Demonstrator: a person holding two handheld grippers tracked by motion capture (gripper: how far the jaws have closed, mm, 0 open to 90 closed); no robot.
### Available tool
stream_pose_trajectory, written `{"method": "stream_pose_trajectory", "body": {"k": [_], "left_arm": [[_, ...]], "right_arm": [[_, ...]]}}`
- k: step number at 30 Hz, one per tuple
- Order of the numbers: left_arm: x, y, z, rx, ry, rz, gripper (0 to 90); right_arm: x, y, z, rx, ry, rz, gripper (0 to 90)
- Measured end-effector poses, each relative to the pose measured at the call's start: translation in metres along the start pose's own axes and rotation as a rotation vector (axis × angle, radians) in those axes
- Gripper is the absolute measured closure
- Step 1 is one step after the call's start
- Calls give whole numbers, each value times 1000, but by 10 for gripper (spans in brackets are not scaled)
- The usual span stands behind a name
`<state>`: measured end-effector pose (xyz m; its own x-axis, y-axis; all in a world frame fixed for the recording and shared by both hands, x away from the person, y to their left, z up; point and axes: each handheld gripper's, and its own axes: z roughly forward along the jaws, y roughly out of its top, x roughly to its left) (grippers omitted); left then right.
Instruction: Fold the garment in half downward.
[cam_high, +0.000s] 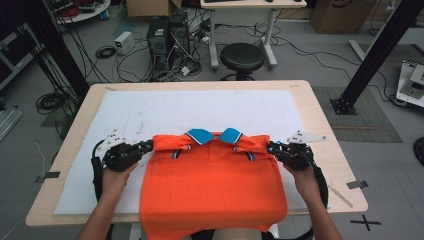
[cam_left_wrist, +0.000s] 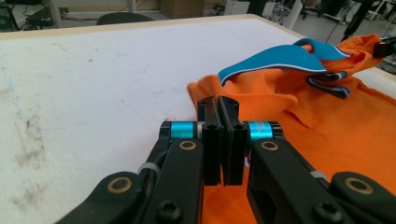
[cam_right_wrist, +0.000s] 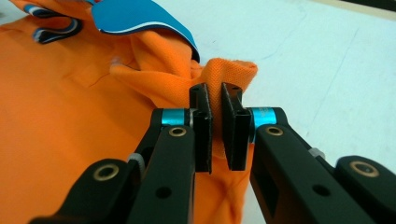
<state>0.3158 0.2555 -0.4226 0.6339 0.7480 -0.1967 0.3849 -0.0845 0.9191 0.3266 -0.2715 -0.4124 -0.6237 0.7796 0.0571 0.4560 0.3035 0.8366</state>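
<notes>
No words, brand names or numbers can be read anywhere in these views. A cardboard box (cam_high: 336, 14) on the floor at the far right carries a dark printed mark, too small and cut off to make out. On the floor at the near right, strips of black tape form a cross (cam_high: 365, 220).

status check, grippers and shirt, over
Left gripper and right gripper shut on orange polo shirt shoulders. Shirt flat, hem overhanging near edge. Nothing in the way.
</notes>
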Motion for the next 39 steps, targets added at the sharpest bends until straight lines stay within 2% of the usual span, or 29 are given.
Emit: {"method": "stream_pose_trajectory", "body": {"k": [8,12,18,21,23,24,25,28,30,32,35,39], "left_arm": [[-11,-21,-23,30,-27,28,880],[-15,-33,-31,64,-42,38,880],[-20,-42,-34,119,-67,49,880],[-19,-45,-32,147,-77,35,879],[-17,-42,-30,144,-64,26,859],[-16,-38,-30,137,-38,14,748],[-14,-34,-28,130,-22,-9,600],[-6,-19,-22,82,11,-43,469],[2,-10,-14,70,14,-70,458],[8,-4,-3,77,22,-77,448],[16,2,14,125,50,-93,426],[24,0,31,207,61,-108,425]], "right_arm": [[12,-26,-20,20,36,-12,841],[19,-37,-30,30,60,-24,841],[23,-48,-35,66,67,-16,840],[21,-51,-33,105,58,-12,836],[20,-51,-33,111,60,0,791],[19,-50,-33,102,62,14,739],[18,-47,-35,85,67,34,691],[13,-35,-39,17,38,74,568],[9,-24,-39,-15,8,89,561],[4,-13,-34,-14,-37,95,537],[-4,0,-17,33,-77,87,515],[-13,2,10,130,-69,88,503]]}}
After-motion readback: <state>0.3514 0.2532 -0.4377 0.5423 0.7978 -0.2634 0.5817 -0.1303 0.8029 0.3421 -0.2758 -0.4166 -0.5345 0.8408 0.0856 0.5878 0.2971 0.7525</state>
